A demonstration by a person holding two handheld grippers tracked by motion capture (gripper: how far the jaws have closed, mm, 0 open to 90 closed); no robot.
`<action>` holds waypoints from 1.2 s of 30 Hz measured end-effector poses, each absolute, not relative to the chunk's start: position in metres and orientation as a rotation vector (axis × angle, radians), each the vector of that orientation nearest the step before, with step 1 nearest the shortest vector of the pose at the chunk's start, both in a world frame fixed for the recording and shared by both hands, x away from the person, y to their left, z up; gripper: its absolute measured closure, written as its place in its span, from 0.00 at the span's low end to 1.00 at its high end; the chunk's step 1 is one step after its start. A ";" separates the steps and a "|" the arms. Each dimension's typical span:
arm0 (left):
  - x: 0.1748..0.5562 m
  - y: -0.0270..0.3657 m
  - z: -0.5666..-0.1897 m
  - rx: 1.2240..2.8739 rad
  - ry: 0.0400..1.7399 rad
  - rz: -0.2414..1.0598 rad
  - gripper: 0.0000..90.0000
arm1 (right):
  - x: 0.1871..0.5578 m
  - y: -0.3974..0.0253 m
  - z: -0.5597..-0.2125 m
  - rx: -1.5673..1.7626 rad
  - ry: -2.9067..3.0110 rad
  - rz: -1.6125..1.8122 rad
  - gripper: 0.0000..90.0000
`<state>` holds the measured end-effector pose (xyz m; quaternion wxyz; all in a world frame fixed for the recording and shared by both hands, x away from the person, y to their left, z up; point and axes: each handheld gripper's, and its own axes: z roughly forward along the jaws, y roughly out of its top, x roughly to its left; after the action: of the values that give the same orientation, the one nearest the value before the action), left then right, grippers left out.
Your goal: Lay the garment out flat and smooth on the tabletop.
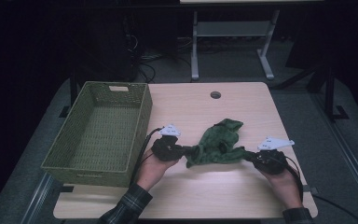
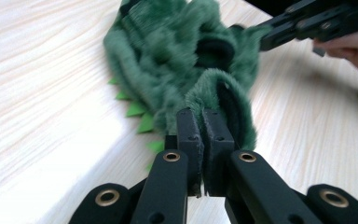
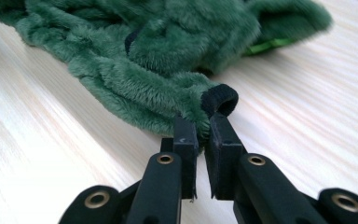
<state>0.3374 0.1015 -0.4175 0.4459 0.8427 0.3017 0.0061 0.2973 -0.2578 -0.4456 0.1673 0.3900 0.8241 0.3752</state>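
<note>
At the near middle of the pale wooden table (image 1: pixel 242 100), I hold a green plush garment (image 1: pixel 218 142) stretched between my two tongs. My left gripper (image 2: pixel 204 122), at nine o'clock of the fabric, has its jaws pressed nearly together on a furry cuff with a dark lining; my right gripper (image 3: pixel 200 128), at three o'clock, has its jaws almost closed on another cuff edged in black ribbing. Small bright green felt spikes (image 2: pixel 137 114) show along one seam beside the left jaws. The garment lies crumpled, its bulk bunched toward twelve o'clock and resting on the tabletop. To do this step well, I judge I should keep both pinches firm on the cuffs, lift evenly so the plush does not slip from either side, and draw the hands apart only until the cloth hangs smooth. A green woven basket (image 1: pixel 142 122) stands at ten o'clock of the garment, just beside my left hand (image 1: pixel 153 169), open-topped and with nothing inside it.
</note>
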 end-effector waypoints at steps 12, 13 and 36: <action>0.333 0.103 -0.437 2.174 0.805 0.080 0.86 | 0.277 -0.274 -0.458 1.162 2.389 1.020 0.87; 0.333 0.105 -0.433 2.172 0.802 0.092 0.82 | 0.277 -0.274 -0.457 1.165 2.381 1.010 0.83; 0.312 0.055 -0.431 2.165 0.663 -0.061 1.00 | 0.289 -0.257 -0.451 1.095 2.431 1.051 1.00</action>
<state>0.3117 0.0552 -0.4308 0.4244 0.8655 0.2651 -0.0245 0.2885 -0.2571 -0.4510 0.1372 0.3785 0.8402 0.3633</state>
